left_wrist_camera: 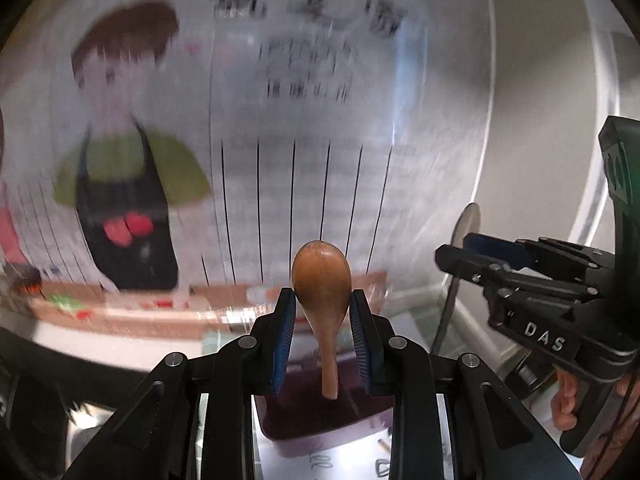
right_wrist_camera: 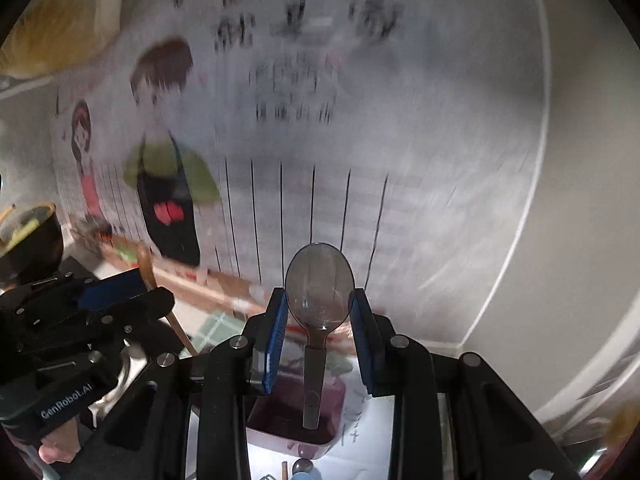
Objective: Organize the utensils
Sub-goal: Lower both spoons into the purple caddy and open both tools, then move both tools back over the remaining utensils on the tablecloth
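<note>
My left gripper (left_wrist_camera: 322,304) is shut on a brown wooden spoon (left_wrist_camera: 322,280). Its pads clamp the sides of the bowl, which points up, while the handle hangs toward a purple tray (left_wrist_camera: 320,420) below. My right gripper (right_wrist_camera: 320,308) is shut in the same way on a translucent grey plastic spoon (right_wrist_camera: 319,280), above the same purple tray (right_wrist_camera: 288,436). Each wrist view shows the other tool beside it: the right gripper (left_wrist_camera: 464,246) with its grey spoon (left_wrist_camera: 466,220) edge-on, and the left gripper (right_wrist_camera: 148,290) with the wooden spoon's handle (right_wrist_camera: 176,320).
A large cartoon poster (right_wrist_camera: 320,120) with blurred writing covers the wall straight ahead. A black bowl (right_wrist_camera: 28,236) stands at the far left. White paper with handwriting (right_wrist_camera: 360,432) lies under the tray. A hand (left_wrist_camera: 564,400) grips the right tool's handle.
</note>
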`<state>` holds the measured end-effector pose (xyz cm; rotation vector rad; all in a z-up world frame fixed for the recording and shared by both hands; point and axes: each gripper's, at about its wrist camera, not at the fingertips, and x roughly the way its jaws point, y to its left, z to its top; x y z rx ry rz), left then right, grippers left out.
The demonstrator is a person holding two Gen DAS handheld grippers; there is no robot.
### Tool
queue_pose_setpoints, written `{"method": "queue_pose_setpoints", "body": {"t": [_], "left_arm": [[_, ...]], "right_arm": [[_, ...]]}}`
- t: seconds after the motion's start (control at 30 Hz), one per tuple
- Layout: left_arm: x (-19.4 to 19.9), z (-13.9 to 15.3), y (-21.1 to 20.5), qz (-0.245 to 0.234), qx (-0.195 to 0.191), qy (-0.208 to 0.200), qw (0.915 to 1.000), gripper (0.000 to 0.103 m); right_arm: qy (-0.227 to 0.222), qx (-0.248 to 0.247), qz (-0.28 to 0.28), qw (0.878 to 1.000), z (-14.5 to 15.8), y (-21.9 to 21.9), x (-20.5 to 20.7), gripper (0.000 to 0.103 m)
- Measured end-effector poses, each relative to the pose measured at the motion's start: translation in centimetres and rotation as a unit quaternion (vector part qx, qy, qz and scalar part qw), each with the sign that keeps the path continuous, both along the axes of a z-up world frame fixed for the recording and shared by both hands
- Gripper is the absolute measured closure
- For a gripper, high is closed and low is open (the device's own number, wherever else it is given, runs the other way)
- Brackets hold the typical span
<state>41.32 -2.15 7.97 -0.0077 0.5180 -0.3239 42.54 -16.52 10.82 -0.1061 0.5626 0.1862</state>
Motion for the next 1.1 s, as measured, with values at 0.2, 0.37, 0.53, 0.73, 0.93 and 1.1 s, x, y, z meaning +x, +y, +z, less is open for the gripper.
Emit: {"method": "queue_pose_setpoints", "body": {"t": [0.2,0.37,0.53,0.73,0.93,1.1], "left_arm": [[2.5,-6.6,0.3,0.01,0.006,0.069,0.9975,0.074],[3.5,-9.7,0.4,0.015,0.006,0.113,0.9935,0.073],[2.9,-9.9,1.0,0.021,-0.019,0.131,0.991,0.061],[-0.6,-8.2,1.1,0.035,-0.008,0.116,0.9926,0.055],[-5.9,-9.2,0.9,0.033,0.018,0.125,0.9915,0.048],[-10.4,-12.0,0.3,-0.001,0.047,0.164,0.9854,0.048]], "right_arm": [[0.069,0.013,0.005,0.998,-7.2,0.6,2.8,0.074],[0.113,0.013,0.009,0.994,-11.1,0.9,3.7,0.071],[0.112,0.014,0.011,0.994,-10.9,0.6,2.6,0.033],[0.094,0.012,-0.003,0.996,-9.2,-1.1,-0.4,0.019],[0.1,-0.026,-0.017,0.994,-10.2,-2.6,-4.7,0.005],[0.117,-0.074,-0.007,0.99,-11.6,-2.6,-8.3,0.001]]}}
